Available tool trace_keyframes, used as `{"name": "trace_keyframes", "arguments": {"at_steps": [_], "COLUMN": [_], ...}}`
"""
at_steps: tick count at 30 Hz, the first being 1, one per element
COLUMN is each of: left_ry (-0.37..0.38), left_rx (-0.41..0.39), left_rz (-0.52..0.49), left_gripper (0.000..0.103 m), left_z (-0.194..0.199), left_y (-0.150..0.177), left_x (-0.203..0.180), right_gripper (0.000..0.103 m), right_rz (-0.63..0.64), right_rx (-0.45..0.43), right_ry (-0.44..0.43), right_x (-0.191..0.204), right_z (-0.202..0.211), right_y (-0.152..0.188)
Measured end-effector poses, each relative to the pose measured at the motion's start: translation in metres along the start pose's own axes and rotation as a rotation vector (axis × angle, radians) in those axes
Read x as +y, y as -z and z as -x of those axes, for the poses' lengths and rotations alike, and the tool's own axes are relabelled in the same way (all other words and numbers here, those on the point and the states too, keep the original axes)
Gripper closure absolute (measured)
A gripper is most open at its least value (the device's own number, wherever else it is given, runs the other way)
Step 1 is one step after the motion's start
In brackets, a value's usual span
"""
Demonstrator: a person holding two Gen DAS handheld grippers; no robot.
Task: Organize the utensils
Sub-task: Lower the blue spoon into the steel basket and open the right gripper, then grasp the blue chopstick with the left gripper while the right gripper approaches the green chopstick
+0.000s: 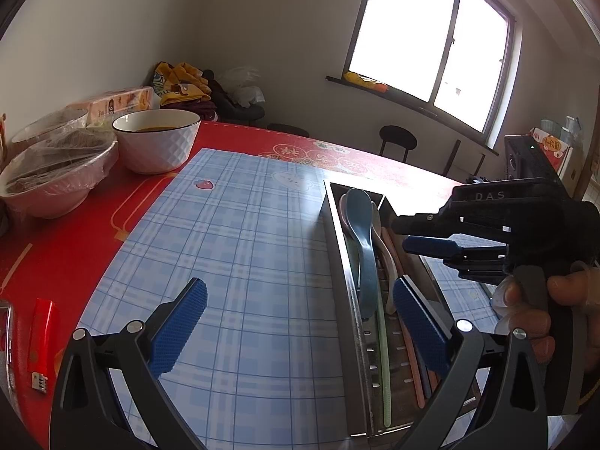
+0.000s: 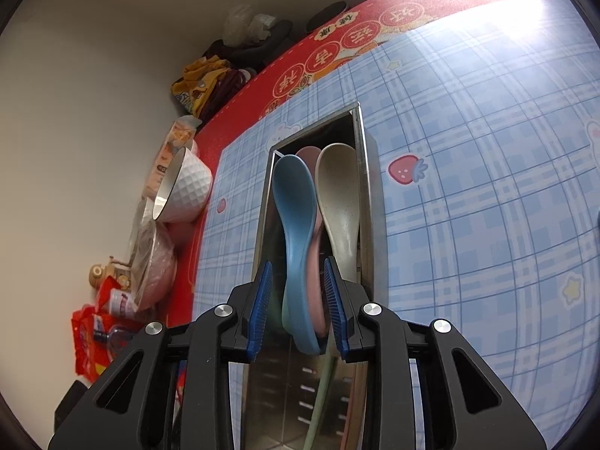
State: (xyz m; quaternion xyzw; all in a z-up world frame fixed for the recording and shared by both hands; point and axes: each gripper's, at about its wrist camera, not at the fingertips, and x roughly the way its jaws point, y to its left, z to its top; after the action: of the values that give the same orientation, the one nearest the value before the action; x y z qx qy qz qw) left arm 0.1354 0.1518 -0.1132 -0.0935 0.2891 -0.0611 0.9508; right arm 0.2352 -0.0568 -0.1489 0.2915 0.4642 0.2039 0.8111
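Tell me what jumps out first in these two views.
The metal utensil holder lying on the blue plaid mat, with blue, pink and beige spoons inside. The right gripper straddles the blue spoon's handle, jaws apart. The left gripper is open beside the holder.

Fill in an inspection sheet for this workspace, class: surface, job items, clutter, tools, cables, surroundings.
Surface: blue plaid mat on a red tablecloth.
Job's things: metal utensil holder lying on the mat, containing a blue spoon, pink spoon and cream spoon.
Clutter: white bowl, wrapped bowl, red lighter.
Grippers: left tool open, empty; right tool open around the spoon handles.
Cables: nothing seen.
Surroundings: window, black stool.
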Motion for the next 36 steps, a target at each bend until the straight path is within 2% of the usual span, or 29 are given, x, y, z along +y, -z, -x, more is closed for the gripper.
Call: {"name": "trace_keyframes", "arguments": {"at_steps": [2,5,9,15,19,22,25,29,32,36], "left_ry": [-0.001,-0.004,-0.013,-0.058,-0.148,-0.088,-0.025,0.073,0.092,0.076], "left_rx": [0.0,-0.003,-0.008,-0.026,-0.039,-0.055,-0.061,0.023,0.087,0.167], "left_rz": [0.002,0.0,-0.003,-0.033,-0.11,-0.104,-0.13,-0.21,-0.269,-0.294], "left_gripper": [0.006,0.006,0.006,0.006,0.006,0.006,0.006,0.006,0.006,0.006], "left_z": [0.0,0.0,0.0,0.004,0.013,0.031,0.04,0.027,0.008,-0.019], "left_y": [0.0,0.0,0.0,0.001,0.0,-0.006,-0.006,0.01,0.026,0.045], "left_x": [0.001,0.0,0.0,-0.008,-0.033,-0.06,-0.104,-0.173,-0.214,-0.238], "right_gripper": [0.074,0.068,0.068,0.068,0.067,0.068,0.067,0.063,0.06,0.054], "right_rz": [0.073,0.186,0.311,0.303,0.321,0.336,0.325,0.3,0.297,0.302], "right_rx": [-0.061,-0.163,-0.257,-0.274,-0.263,-0.253,-0.254,-0.273,-0.28,-0.29], "right_ry": [0.01,0.043,0.128,0.225,0.312,0.347,0.353,0.331,0.323,0.319], "right_x": [0.001,-0.003,-0.022,-0.083,-0.112,-0.127,-0.14,-0.152,-0.155,-0.158], "right_z": [0.018,0.05,0.089,0.143,0.167,0.179,0.187,0.194,0.194,0.193], "right_y": [0.001,0.003,0.008,0.013,0.022,0.031,0.036,0.042,0.045,0.049]}}
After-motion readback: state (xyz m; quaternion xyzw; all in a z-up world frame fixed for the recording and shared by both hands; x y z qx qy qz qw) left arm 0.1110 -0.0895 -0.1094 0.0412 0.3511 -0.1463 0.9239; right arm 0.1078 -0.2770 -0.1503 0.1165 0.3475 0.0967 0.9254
